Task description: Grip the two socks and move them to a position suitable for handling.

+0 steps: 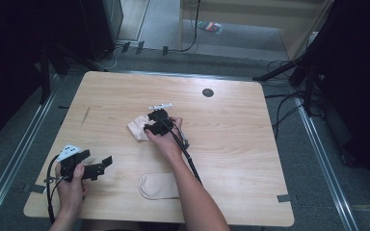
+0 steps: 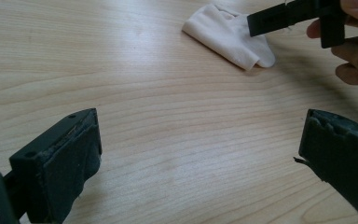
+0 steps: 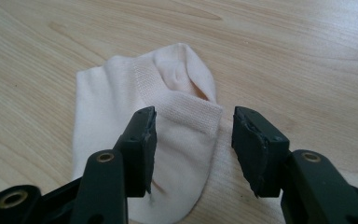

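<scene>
A pale pink sock (image 1: 137, 129) lies crumpled on the wooden table (image 1: 241, 144) a little left of centre. My right gripper (image 1: 148, 123) sits low over its right side. In the right gripper view the jaws (image 3: 193, 140) stand apart astride the sock's (image 3: 121, 93) ribbed cuff; the left one is over the fabric, the right one over bare wood, and neither pad presses. A second sock (image 1: 156, 186) lies flat near the front edge beside the person's right forearm. My left gripper (image 1: 99, 158) rests open at the front left, with only wood between its jaws (image 2: 198, 140).
A dark round grommet (image 1: 207, 92) sits in the tabletop toward the back. From the left gripper view, the crumpled sock (image 2: 228, 32) and one jaw of the right gripper (image 2: 265, 19) appear farther off. Cables and dark stands ring the table.
</scene>
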